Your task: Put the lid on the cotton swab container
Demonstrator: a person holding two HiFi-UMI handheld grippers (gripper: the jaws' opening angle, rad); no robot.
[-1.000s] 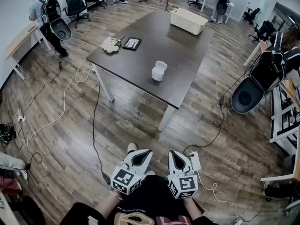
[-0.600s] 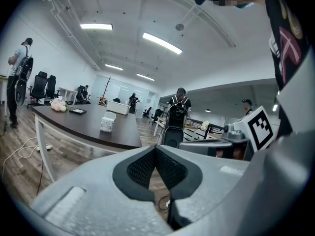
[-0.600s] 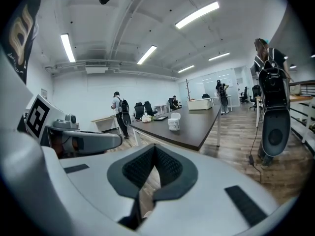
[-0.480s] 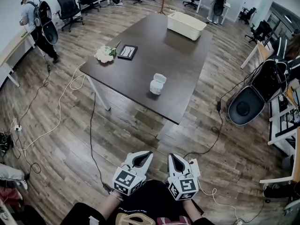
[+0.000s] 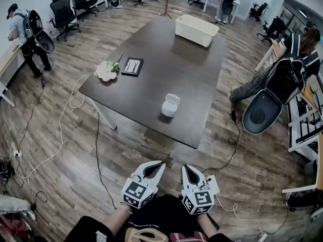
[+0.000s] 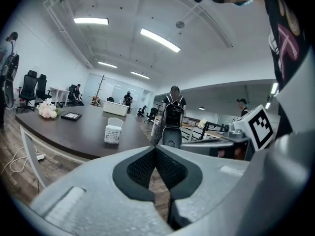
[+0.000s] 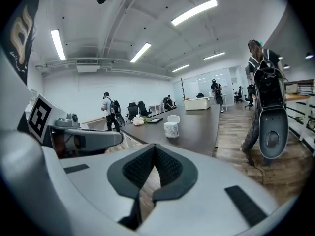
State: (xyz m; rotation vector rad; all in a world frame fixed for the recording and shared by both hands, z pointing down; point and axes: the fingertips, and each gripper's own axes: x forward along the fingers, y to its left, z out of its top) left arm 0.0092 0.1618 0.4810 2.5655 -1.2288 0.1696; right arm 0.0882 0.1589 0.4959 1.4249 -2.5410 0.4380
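Note:
A white cotton swab container [image 5: 170, 105] stands near the front edge of a dark table [image 5: 151, 84], its hinged lid tipped up and open. The container [image 6: 112, 132] shows small and far off in the left gripper view, and likewise the container [image 7: 172, 127] in the right gripper view. My left gripper [image 5: 153, 166] and right gripper [image 5: 188, 169] are held close to my body, well short of the table, side by side above the wooden floor. Both are shut with nothing between the jaws.
On the table lie a white flower bunch [image 5: 106, 71], a dark framed tablet [image 5: 131, 66] and a cream basket [image 5: 197, 29] at the far end. Cables [image 5: 60, 120] trail on the floor. A person [image 5: 275, 79] with a large pack stands right of the table; office chairs [image 5: 63, 11] stand at the back left.
The table and container have drawn nearer in the head view as I walk toward them. The person at the right has moved closer to the table. Both grippers keep their pose.

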